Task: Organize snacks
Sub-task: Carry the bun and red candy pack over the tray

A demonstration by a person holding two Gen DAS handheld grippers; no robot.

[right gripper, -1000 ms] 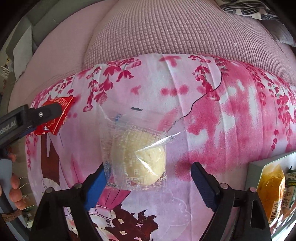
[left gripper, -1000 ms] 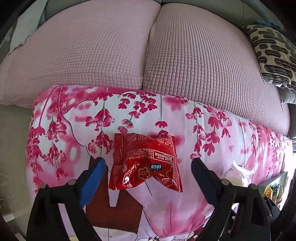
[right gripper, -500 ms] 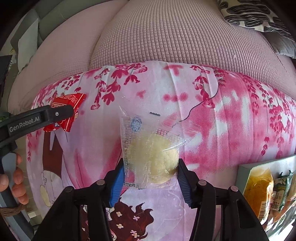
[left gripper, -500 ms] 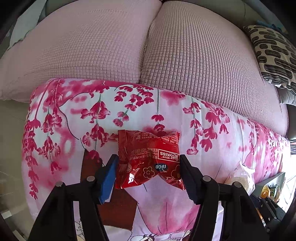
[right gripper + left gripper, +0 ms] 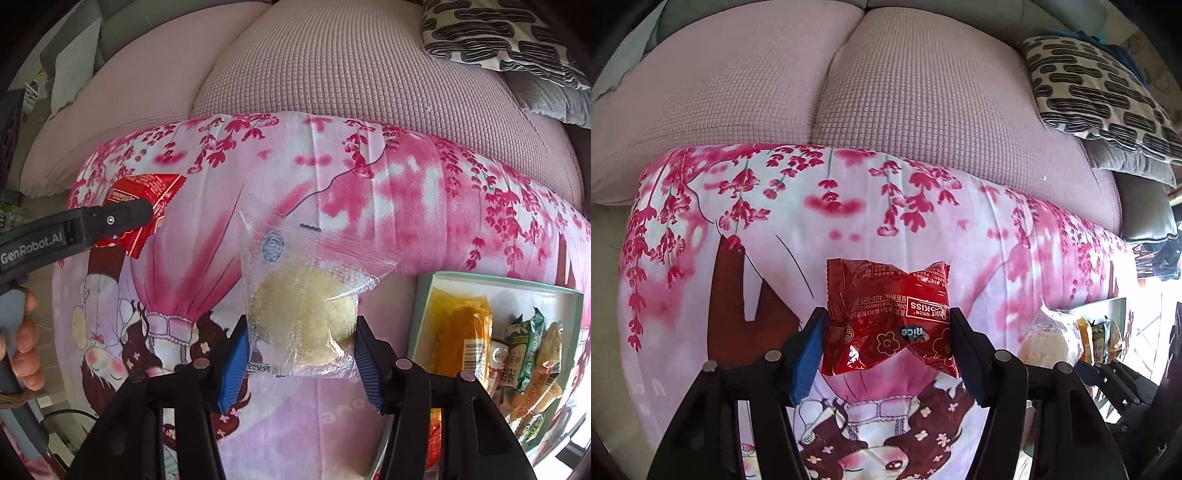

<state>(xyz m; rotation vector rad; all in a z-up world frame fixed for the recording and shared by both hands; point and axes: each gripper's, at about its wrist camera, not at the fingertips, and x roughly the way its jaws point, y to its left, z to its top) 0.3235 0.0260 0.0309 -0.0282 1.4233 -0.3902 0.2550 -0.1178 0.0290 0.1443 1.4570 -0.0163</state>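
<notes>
Left gripper (image 5: 888, 328) was clamped on the red snack packet (image 5: 886, 317), pads biting the lower half of the pouch only; top half stuck up free above the jaws. Right gripper (image 5: 299, 341) was clamped on the clear-wrapped pastry (image 5: 301, 314), pads on the film at either side of the round cake, loose film flap above. Both packs looked to be off the pink floral blanket (image 5: 406, 192), which covered the seat in front of the pink sofa cushions (image 5: 923, 92). Main risk, my read: both wrappers were slick and air-filled, so a squeeze on film rather than contents could let either pack slide out during the carry. The pastry seemed the worse case: soft cake, so a harder pinch would crush it, a lighter one would drop it. Teal snack box (image 5: 424, 306) sat just right of the right gripper, already holding an orange pack (image 5: 461, 325) and green biscuit packs (image 5: 522, 354), so free space looked tight; dropping in from above could land the pastry on the rim or on top of the pile. The left gripper would have to cross toward that box, where it could collide with the right. Patterned pillow (image 5: 1100, 96) was well clear.
</notes>
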